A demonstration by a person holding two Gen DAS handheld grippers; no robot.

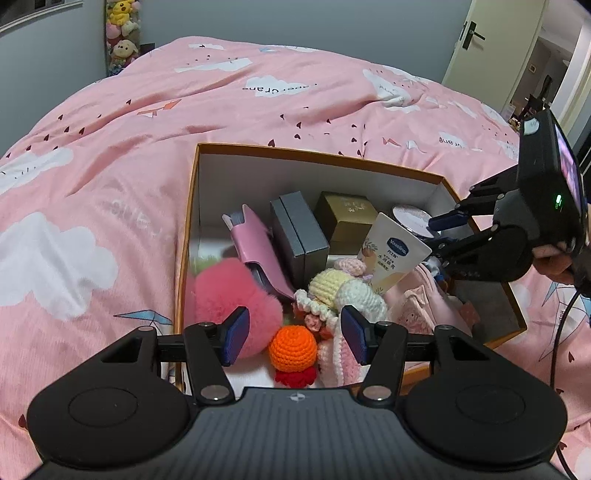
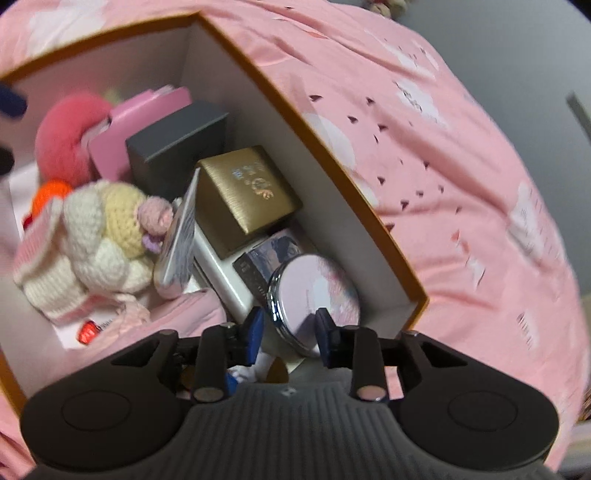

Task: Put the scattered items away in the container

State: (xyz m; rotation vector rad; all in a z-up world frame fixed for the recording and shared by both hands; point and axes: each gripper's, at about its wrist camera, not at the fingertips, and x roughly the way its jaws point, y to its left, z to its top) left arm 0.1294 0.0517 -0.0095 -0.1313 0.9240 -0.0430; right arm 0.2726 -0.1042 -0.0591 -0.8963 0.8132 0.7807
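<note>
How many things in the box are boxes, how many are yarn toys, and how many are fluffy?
Small boxes: 2, the grey box and the gold box.
Yarn toys: 2, the orange ball and the cream doll.
Fluffy things: 1, the pink pompom.
Total: 5, all inside the big orange-edged box.

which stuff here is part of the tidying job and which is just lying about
Part of the job: box, lotion tube, round tin, gold box, grey box, crochet doll, pink pompom.
Lying about: bedspread, plush toys, door.
</note>
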